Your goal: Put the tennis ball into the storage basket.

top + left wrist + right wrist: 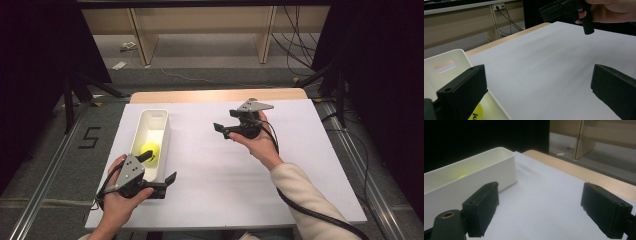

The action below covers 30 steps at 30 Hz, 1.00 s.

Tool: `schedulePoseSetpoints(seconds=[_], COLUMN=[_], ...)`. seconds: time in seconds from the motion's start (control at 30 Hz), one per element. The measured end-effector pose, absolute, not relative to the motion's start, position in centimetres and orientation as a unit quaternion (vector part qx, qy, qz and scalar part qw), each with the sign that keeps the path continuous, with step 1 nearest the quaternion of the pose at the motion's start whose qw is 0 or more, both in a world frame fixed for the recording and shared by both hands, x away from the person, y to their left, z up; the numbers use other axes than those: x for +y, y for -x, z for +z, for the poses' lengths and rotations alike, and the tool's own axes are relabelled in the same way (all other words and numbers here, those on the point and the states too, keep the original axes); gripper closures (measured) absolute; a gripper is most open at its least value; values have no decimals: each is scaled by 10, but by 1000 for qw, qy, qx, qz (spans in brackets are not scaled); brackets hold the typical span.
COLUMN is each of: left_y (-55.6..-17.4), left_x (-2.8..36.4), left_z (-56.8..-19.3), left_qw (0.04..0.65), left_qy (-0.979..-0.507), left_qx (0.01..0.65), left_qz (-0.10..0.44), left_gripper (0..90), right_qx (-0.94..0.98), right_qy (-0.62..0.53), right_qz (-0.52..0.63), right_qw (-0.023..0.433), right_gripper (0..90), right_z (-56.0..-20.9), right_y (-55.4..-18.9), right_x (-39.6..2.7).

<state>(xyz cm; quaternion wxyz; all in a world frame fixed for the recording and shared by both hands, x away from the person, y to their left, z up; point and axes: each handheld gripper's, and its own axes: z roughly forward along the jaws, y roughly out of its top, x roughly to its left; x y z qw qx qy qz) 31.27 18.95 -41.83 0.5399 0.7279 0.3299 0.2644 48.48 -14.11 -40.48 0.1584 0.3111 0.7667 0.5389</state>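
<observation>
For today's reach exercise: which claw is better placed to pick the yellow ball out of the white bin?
Probably the left. The left claw is open right beside the bin, close to the ball. The right claw, also open, is held above mid-table, well away from it.

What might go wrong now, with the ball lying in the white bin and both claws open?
1. The left claw hangs open at the bin's near end; one jaw stands over the rim, so lowering it could bump or tip the bin.
2. The yellow ball is round and sits close to the bin wall; a grip there may slip.
</observation>
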Motion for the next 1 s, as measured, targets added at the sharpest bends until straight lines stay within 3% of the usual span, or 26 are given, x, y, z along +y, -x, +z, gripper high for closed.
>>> schedulePoseSetpoints(seconds=[1.0], left_y=[-312], left_x=[190], left_z=[-418], left_qw=[542], left_qy=[-724], left_qx=[334], left_qz=[267], left_gripper=[0], right_qx=[749], right_qy=[-344], right_qz=[537], right_qw=[183], right_gripper=[155], right_z=[-405], right_y=[-472], right_x=[-195])
